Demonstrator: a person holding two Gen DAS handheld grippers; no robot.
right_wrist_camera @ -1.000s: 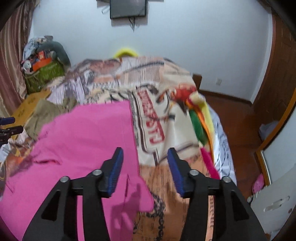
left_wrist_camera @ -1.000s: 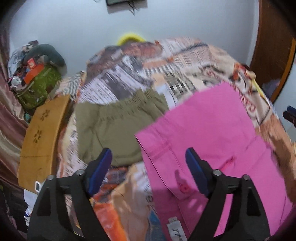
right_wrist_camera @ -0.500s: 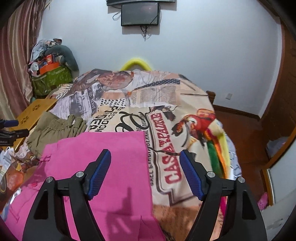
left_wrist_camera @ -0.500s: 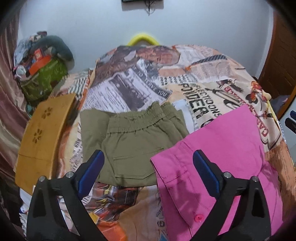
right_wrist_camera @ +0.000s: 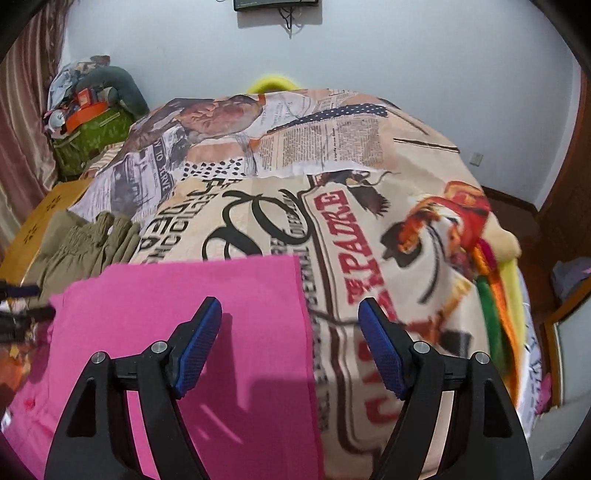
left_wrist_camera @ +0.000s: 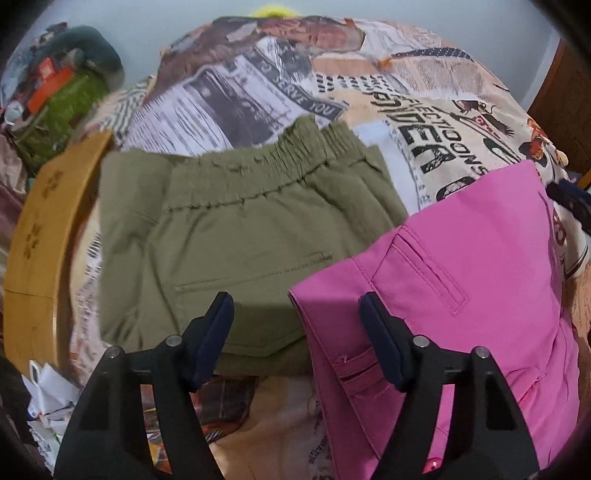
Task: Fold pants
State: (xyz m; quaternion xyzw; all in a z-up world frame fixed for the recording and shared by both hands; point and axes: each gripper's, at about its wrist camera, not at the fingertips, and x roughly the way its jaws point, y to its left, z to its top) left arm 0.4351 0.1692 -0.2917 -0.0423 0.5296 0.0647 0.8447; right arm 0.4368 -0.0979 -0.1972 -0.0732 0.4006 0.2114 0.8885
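1. Left wrist view: we log our left claw (left_wrist_camera: 297,334) spread wide and holding nothing, hovering over the bed.
2. Same view: pink pants (left_wrist_camera: 461,280) lie flat on the printed blanket (left_wrist_camera: 406,110), waistband corner between the claw's fingers; a welt pocket and belt loop show.
3. Same view: olive shorts (left_wrist_camera: 236,229) lie just beside the pink pants on the left, elastic waistband toward the far wall; the pink edge seems to overlap them slightly, though we cannot be sure.
4. Same view: a yellow wooden board (left_wrist_camera: 40,229) sits at the bed's left edge, a green bag (left_wrist_camera: 62,110) beyond it.
5. Right wrist view: we log our right claw (right_wrist_camera: 290,347) spread wide, empty, above the pink pants (right_wrist_camera: 177,295), whose straight right edge runs between its fingers.
6. Same view: olive shorts (right_wrist_camera: 85,243) lie at far left; the printed blanket (right_wrist_camera: 332,166) covers the bed; a wall screen (right_wrist_camera: 275,3) hangs above.
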